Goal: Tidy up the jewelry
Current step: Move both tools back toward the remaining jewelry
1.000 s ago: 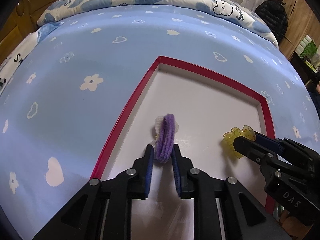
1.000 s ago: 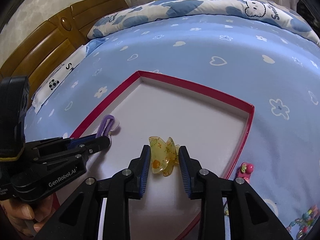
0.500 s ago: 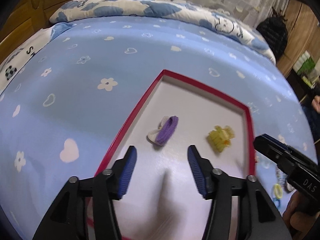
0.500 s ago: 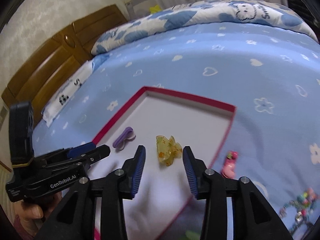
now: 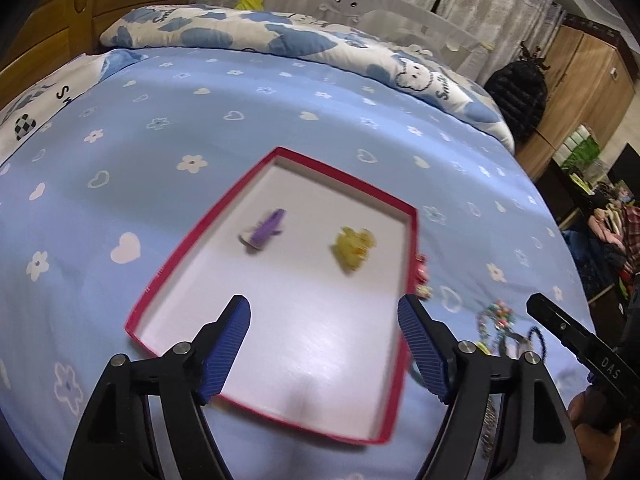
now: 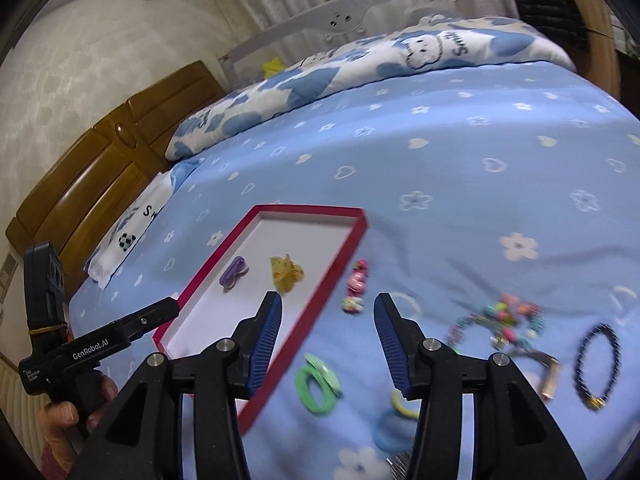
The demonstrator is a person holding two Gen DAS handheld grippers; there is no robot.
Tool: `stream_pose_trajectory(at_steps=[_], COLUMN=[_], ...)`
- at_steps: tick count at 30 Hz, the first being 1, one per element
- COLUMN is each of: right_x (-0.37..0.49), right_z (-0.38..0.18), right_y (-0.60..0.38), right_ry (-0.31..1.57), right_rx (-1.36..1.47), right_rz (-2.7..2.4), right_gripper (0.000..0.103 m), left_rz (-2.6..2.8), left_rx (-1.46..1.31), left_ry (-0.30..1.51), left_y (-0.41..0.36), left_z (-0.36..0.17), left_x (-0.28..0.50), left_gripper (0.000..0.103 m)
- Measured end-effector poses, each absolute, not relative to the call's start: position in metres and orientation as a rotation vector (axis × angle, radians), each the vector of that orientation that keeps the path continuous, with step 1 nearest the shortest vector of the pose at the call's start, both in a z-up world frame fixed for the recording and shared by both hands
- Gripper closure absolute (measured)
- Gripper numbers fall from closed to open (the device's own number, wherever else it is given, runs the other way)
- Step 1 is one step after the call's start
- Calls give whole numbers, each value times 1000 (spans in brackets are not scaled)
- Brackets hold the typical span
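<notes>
A red-rimmed white tray [image 5: 192, 236] [image 6: 352, 240] lies on the blue bedsheet. In it lie a purple hair tie [image 5: 266, 230] [image 6: 233, 272] and a yellow hair clip [image 5: 352, 246] [image 6: 286, 272]. My left gripper [image 5: 324, 340] is open and empty, raised above the tray's near end. My right gripper [image 6: 326, 336] is open and empty, above the sheet to the right of the tray. Below it lie a pink clip [image 6: 356, 286], a green clip [image 6: 318, 386], yellow and blue rings [image 6: 394, 420], a colourful bead bracelet [image 6: 500, 320] and a dark bead bracelet [image 6: 598, 364].
A folded quilt [image 5: 280, 40] lies along the far side of the bed. A wooden headboard [image 6: 100, 168] stands to the left. A wardrobe and a dark bag [image 5: 516, 96] stand beyond the bed's right edge.
Both grippers let go of their items, opened wide and pulled back and up from the tray. The purple tie and yellow clip now rest in the tray. The right gripper swung right over the loose jewelry.
</notes>
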State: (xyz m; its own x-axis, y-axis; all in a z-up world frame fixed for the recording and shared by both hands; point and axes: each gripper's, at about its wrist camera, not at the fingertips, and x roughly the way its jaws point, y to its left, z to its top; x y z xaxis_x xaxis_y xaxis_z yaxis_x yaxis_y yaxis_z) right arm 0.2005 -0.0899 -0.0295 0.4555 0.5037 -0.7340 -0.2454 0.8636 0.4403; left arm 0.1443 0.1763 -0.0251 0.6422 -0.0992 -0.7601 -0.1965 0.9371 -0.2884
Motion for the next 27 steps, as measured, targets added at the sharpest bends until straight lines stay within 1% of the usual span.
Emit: stream_pose_trajectory(at_steps=[11, 27], right_x=[155, 128], right_z=[-13, -25], right_y=[-163, -241], right_ry=[968, 977], right_rx=[290, 330], right_rz=[355, 186], right_gripper=[53, 53], left_rz=[-40, -153], left_rx=[-297, -165], left_ry=[881, 928], left_y=[136, 67], left_z=[-9, -9], left_x=[128, 150], left_gripper=[27, 27])
